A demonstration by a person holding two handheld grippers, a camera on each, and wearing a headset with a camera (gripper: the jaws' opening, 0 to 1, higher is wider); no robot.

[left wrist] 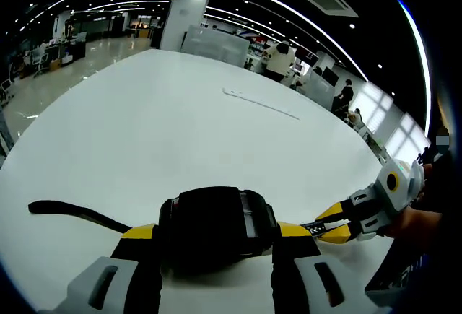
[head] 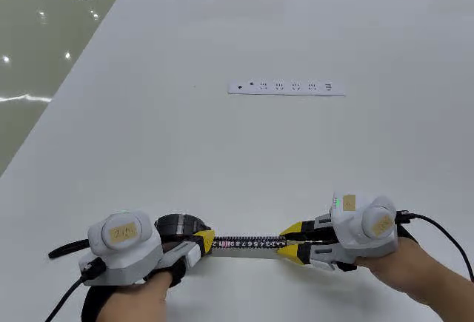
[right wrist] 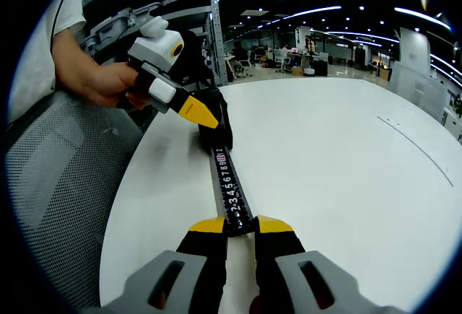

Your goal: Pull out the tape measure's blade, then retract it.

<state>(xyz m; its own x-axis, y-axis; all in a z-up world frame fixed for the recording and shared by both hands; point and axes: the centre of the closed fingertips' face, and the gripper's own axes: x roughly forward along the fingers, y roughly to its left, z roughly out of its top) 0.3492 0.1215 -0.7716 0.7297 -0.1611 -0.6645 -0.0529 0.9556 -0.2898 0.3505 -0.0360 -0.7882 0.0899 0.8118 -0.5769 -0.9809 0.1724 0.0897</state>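
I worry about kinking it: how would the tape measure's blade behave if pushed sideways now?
The blade runs straight between the case and the right gripper, so it is probably springy-stiff over this short span. It looks thin and narrow, so a sideways push would likely bow or twist it. Released, it may snap back.

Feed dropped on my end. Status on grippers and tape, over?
Left gripper shut on black round tape measure case. Right gripper shut on tip of numbered black blade, partly out. White power strip far off on white table, path clear.

Power strip (head: 286, 87) on white table (head: 185, 152)
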